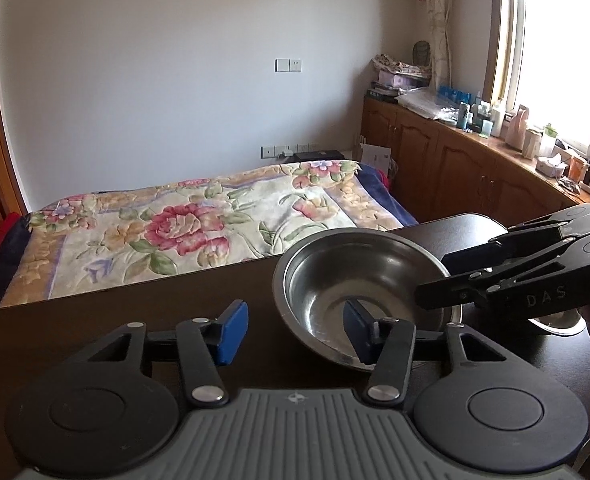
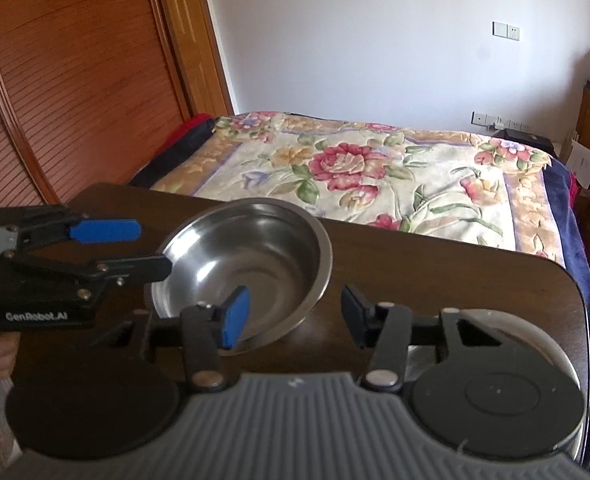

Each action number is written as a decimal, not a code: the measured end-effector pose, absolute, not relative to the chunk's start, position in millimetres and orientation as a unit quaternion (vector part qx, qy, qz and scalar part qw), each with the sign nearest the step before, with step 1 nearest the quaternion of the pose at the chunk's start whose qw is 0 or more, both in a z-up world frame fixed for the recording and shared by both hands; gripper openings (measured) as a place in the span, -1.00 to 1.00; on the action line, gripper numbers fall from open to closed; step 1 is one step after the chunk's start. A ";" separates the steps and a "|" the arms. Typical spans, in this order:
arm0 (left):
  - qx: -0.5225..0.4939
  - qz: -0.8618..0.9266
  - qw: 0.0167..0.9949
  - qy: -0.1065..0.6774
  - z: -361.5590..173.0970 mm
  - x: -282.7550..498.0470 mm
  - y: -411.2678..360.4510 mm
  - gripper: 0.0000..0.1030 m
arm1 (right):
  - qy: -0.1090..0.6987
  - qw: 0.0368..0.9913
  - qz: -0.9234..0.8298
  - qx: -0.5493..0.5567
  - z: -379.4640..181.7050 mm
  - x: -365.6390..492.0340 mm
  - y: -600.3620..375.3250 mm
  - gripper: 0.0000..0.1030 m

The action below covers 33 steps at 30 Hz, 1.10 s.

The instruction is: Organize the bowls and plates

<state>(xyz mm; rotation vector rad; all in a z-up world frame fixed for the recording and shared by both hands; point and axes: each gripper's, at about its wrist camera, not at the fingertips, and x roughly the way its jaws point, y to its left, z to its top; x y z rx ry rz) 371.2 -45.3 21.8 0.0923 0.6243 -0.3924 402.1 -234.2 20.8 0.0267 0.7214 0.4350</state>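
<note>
A stainless steel bowl (image 1: 359,284) stands on the dark wooden table (image 1: 135,312); it also shows in the right wrist view (image 2: 251,264). My left gripper (image 1: 295,334) is open, its right finger over the bowl's near rim, its left finger outside the bowl. My right gripper (image 2: 295,316) is open, its left finger over the bowl's near rim. Each gripper shows in the other's view, the right one (image 1: 439,276) at the bowl's right rim, the left one (image 2: 151,248) at its left rim. Neither holds the bowl. A second steel dish (image 2: 535,344) lies under my right gripper, mostly hidden.
The table's far edge (image 2: 415,236) borders a bed with a floral blanket (image 2: 375,168). Wooden cabinets (image 1: 455,156) with bottles stand under the window at right. A wooden wardrobe door (image 2: 75,80) stands at left.
</note>
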 end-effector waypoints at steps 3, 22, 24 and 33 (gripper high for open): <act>0.043 -0.193 0.930 0.310 19.0 373.4 -44.3 0.57 | 0.356 0.910 0.211 0.008 18.7 406.1 -231.7 -0.01; 0.035 -0.201 0.930 0.306 26.3 355.0 -45.1 -0.08 | 0.354 0.912 0.204 0.021 18.9 397.5 -231.6 -0.64; 0.038 -0.204 0.932 0.298 30.5 348.4 -46.9 -0.08 | 0.347 0.916 0.200 0.021 20.9 394.0 -233.0 -0.66; 0.034 -0.225 0.938 0.262 56.9 312.8 -55.0 -0.09 | 0.311 0.931 0.185 0.043 40.2 372.2 -253.9 -0.75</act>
